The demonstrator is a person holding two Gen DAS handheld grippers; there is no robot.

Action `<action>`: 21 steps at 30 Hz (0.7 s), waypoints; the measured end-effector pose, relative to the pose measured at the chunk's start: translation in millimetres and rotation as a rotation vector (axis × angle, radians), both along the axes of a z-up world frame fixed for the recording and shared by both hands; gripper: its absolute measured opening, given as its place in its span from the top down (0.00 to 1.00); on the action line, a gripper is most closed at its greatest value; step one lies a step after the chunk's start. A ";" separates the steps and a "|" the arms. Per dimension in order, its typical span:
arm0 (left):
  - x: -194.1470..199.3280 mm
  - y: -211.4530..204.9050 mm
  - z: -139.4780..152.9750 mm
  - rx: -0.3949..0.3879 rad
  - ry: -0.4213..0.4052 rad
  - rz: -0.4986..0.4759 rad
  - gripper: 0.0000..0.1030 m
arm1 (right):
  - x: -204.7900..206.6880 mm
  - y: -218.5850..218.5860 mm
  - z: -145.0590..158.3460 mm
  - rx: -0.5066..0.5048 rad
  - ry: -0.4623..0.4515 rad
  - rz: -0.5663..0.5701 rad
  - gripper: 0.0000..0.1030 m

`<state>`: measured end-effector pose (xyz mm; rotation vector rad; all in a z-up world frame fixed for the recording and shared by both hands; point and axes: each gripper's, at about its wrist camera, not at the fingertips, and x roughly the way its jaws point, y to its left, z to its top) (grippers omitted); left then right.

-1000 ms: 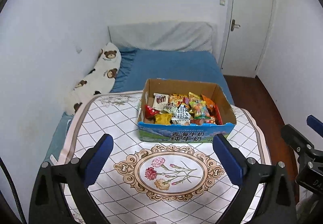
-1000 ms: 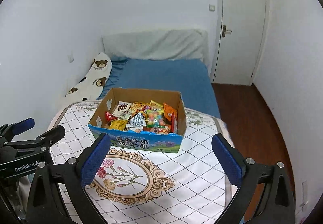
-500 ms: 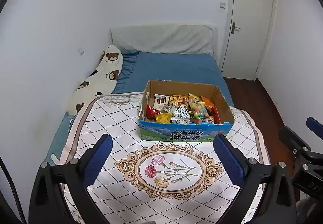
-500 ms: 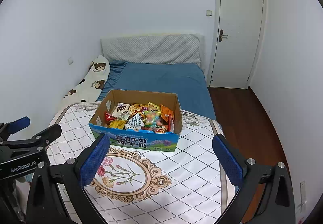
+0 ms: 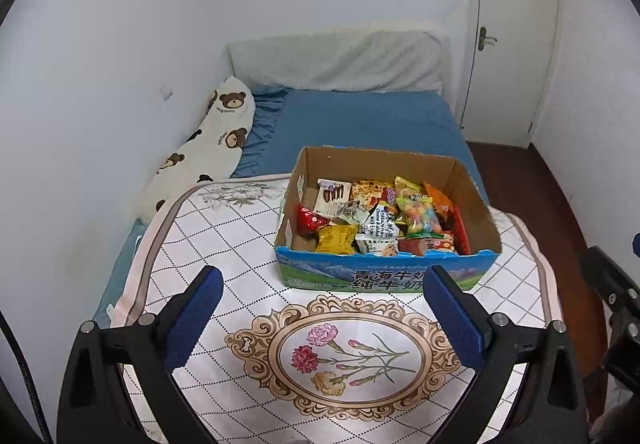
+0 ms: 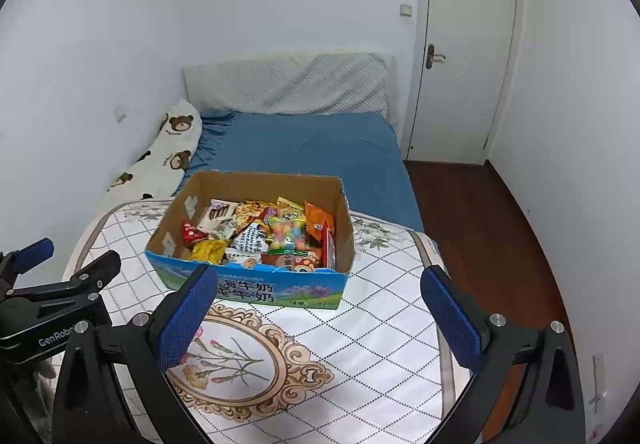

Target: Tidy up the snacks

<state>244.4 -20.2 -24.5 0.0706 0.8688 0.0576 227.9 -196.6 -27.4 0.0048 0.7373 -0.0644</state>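
Left claw (image 5: 322, 318) and right claw (image 6: 318, 318) are hovering spread wide and empty above the patterned surface (image 5: 248, 244), with the cardboard box (image 5: 384, 278) of snacks (image 5: 380, 220) sitting just ahead. Crinkly foil packets are likely light and slippery, best pinched along a sealed edge.

left gripper (image 5: 322, 318): has drawn nearer the snack box (image 5: 384, 278); its right finger now overlaps the box's printed front.
right gripper (image 6: 320, 320): also nearer; its left finger now covers the box's front edge.
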 end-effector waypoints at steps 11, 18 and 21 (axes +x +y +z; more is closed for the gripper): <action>35.6 -3.1 -18.0 0.023 0.031 0.003 0.00 | 42.7 -6.0 -25.7 -0.008 0.044 -0.025 0.00; 42.9 -7.2 -24.0 0.029 0.047 -0.007 0.00 | 51.5 -7.4 -34.5 -0.013 0.060 -0.035 0.00; 44.2 -7.4 -28.0 0.029 0.057 -0.011 0.00 | 53.6 -8.6 -37.9 -0.011 0.069 -0.038 0.00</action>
